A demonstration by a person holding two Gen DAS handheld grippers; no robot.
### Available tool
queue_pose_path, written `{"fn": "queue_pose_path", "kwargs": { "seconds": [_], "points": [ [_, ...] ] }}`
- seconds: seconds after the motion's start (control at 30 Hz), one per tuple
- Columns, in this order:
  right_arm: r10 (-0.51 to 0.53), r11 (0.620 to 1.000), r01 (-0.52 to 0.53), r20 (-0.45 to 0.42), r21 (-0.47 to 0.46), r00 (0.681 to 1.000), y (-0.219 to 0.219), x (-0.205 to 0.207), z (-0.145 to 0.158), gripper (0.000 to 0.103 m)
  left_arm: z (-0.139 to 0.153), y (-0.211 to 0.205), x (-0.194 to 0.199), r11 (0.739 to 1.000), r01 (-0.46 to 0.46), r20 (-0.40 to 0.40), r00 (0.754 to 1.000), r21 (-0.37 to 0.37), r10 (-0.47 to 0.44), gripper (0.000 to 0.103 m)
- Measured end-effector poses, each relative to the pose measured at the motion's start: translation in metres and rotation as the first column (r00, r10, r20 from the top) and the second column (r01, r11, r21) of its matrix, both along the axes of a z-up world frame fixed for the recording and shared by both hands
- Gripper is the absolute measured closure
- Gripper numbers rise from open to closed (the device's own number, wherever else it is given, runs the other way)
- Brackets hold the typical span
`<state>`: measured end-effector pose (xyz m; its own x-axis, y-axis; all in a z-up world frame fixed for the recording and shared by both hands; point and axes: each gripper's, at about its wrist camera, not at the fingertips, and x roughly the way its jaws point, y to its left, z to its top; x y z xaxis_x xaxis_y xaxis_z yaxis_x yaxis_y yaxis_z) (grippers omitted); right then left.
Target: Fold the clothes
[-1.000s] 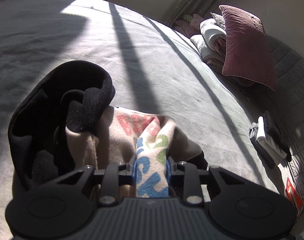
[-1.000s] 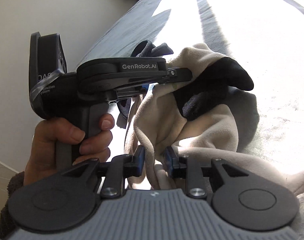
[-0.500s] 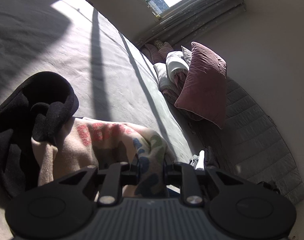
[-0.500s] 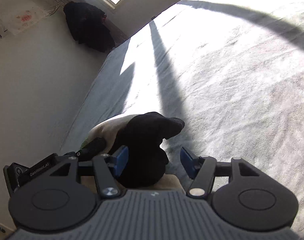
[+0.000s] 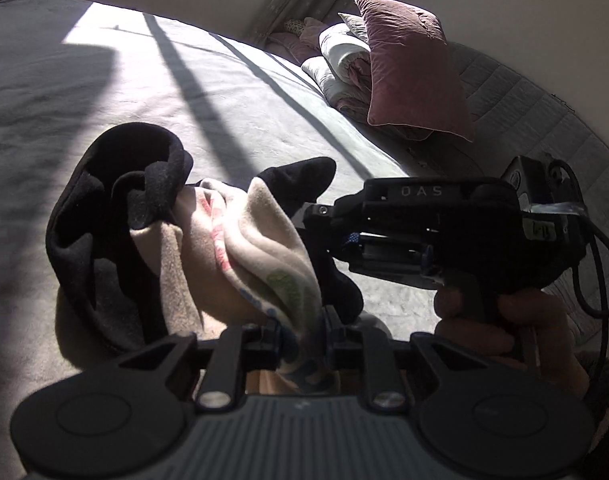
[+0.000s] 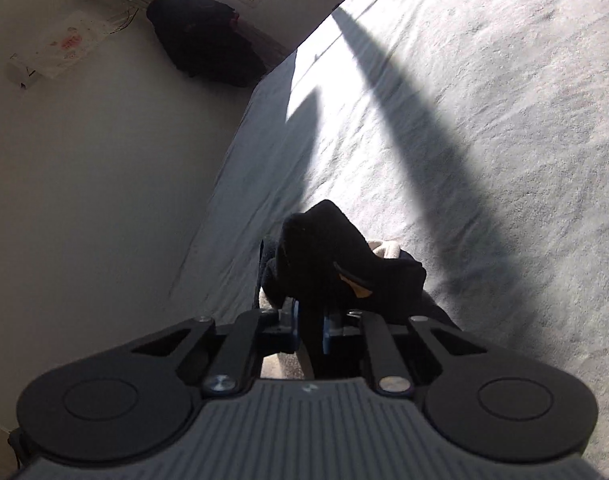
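Note:
A cream fleece garment (image 5: 240, 264) with coloured letters and black trim (image 5: 116, 200) hangs bunched above the grey bed (image 5: 104, 92). My left gripper (image 5: 304, 332) is shut on a cream printed fold of it. My right gripper (image 6: 310, 326) is shut on a black part of the same garment (image 6: 336, 264). In the left wrist view the right gripper (image 5: 316, 216) comes in from the right, held by a hand, its tip at the black cuff (image 5: 300, 180).
Maroon and white pillows (image 5: 408, 64) are stacked at the bed's head by a grey quilted headboard (image 5: 544, 128). A dark heap of clothes (image 6: 208, 44) lies under the window beside the bed. The grey bed cover (image 6: 484, 120) spreads in sun and shadow.
My right gripper has closed from open onto the black part of the garment. The left gripper has kept its hold and turned, so the right gripper now shows in its view.

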<state>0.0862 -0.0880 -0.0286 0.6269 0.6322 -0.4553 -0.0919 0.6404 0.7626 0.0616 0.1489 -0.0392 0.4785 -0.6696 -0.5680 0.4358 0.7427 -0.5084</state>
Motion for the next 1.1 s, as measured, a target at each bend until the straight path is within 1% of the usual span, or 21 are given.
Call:
{"fn": "queue_pose_path", "kwargs": {
  "seconds": [0.13, 0.17, 0.23, 0.27, 0.33, 0.4, 0.43, 0.53, 0.57, 0.6, 0.63, 0.67, 0.7, 0.73, 0.77, 0.8, 0.83, 0.9, 0.97, 1.03, 1.1],
  "points": [
    [0.085, 0.986, -0.078, 0.039, -0.145, 0.996, 0.026, -0.004, 0.007, 0.093, 0.0, 0.032, 0.004, 0.997, -0.047, -0.038, 0.998, -0.058, 0.045, 0.074],
    [0.088, 0.983, -0.079, 0.047, -0.163, 0.995, 0.027, -0.004, 0.008, 0.093, 0.001, 0.036, 0.005, 0.996, -0.058, -0.035, 0.998, -0.061, 0.056, 0.074],
    [0.091, 0.977, -0.078, 0.06, -0.197, 0.994, 0.028, -0.005, 0.012, 0.094, 0.002, 0.044, 0.007, 0.994, -0.081, -0.028, 0.996, -0.067, 0.079, 0.065],
    [0.087, 0.975, -0.072, 0.066, -0.211, 0.994, 0.027, -0.005, 0.014, 0.094, 0.003, 0.046, 0.008, 0.993, -0.097, -0.018, 0.995, -0.064, 0.096, 0.062],
    [0.075, 0.971, -0.054, 0.08, -0.233, 0.994, 0.024, -0.006, 0.021, 0.094, 0.005, 0.052, 0.012, 0.988, -0.14, -0.011, 0.99, -0.064, 0.139, 0.047],
    [0.054, 0.966, -0.025, 0.105, -0.257, 0.993, 0.019, -0.002, 0.028, 0.094, 0.005, 0.054, 0.02, 0.977, -0.204, -0.026, 0.979, -0.069, 0.203, 0.036],
    [0.046, 0.962, -0.011, 0.12, -0.272, 0.992, 0.015, -0.001, 0.033, 0.094, 0.005, 0.055, 0.025, 0.968, -0.241, -0.038, 0.97, -0.069, 0.239, 0.035],
    [0.024, 0.946, 0.027, 0.154, -0.323, 0.988, 0.002, -0.003, 0.05, 0.095, 0.0, 0.051, 0.039, 0.946, -0.322, -0.07, 0.945, -0.029, 0.32, 0.035],
    [0.014, 0.941, 0.041, 0.161, -0.336, 0.987, -0.003, -0.003, 0.055, 0.095, -0.003, 0.049, 0.044, 0.937, -0.35, -0.094, 0.933, -0.017, 0.347, 0.035],
    [0.002, 0.936, 0.057, 0.168, -0.348, 0.986, -0.009, -0.004, 0.06, 0.095, -0.008, 0.048, 0.051, 0.923, -0.384, -0.124, 0.917, -0.007, 0.38, 0.037],
    [-0.011, 0.929, 0.074, 0.175, -0.362, 0.984, -0.014, -0.004, 0.063, 0.095, -0.011, 0.046, 0.055, 0.913, -0.409, -0.14, 0.904, -0.007, 0.404, 0.042],
    [-0.023, 0.922, 0.092, 0.183, -0.376, 0.983, -0.019, -0.004, 0.067, 0.095, -0.014, 0.044, 0.059, 0.901, -0.433, -0.155, 0.891, -0.007, 0.427, 0.048],
    [-0.036, 0.915, 0.109, 0.19, -0.389, 0.981, -0.024, -0.004, 0.07, 0.095, -0.017, 0.042, 0.062, 0.89, -0.457, -0.17, 0.877, -0.007, 0.449, 0.058],
    [-0.048, 0.906, 0.125, 0.197, -0.403, 0.979, -0.029, -0.004, 0.073, 0.095, -0.016, 0.037, 0.063, 0.884, -0.467, -0.153, 0.874, -0.003, 0.461, 0.064],
    [-0.059, 0.898, 0.141, 0.203, -0.418, 0.977, -0.034, -0.003, 0.075, 0.095, -0.015, 0.032, 0.064, 0.879, -0.476, -0.134, 0.871, 0.0, 0.472, 0.068],
    [-0.071, 0.888, 0.158, 0.211, -0.431, 0.975, -0.04, -0.003, 0.077, 0.095, -0.014, 0.027, 0.065, 0.874, -0.486, -0.116, 0.868, 0.003, 0.483, 0.078],
    [-0.082, 0.879, 0.174, 0.218, -0.444, 0.972, -0.045, -0.002, 0.078, 0.096, -0.013, 0.022, 0.066, 0.868, -0.496, -0.097, 0.864, 0.006, 0.494, 0.084],
    [-0.103, 0.862, 0.2, 0.226, -0.465, 0.969, -0.055, 0.0, 0.08, 0.096, -0.003, 0.014, 0.062, 0.867, -0.499, -0.025, 0.867, -0.018, 0.498, 0.088],
    [-0.122, 0.847, 0.223, 0.232, -0.482, 0.965, -0.063, 0.002, 0.08, 0.096, 0.008, 0.011, 0.058, 0.855, -0.515, 0.044, 0.854, -0.064, 0.518, 0.09],
    [-0.14, 0.83, 0.246, 0.241, -0.5, 0.96, -0.07, 0.005, 0.08, 0.096, 0.018, 0.011, 0.05, 0.841, -0.524, 0.128, 0.832, -0.132, 0.539, 0.092],
    [-0.156, 0.815, 0.268, 0.251, -0.514, 0.955, -0.076, 0.009, 0.079, 0.096, 0.029, 0.014, 0.042, 0.824, -0.52, 0.213, 0.799, -0.223, 0.562, 0.092]
  ]
}}
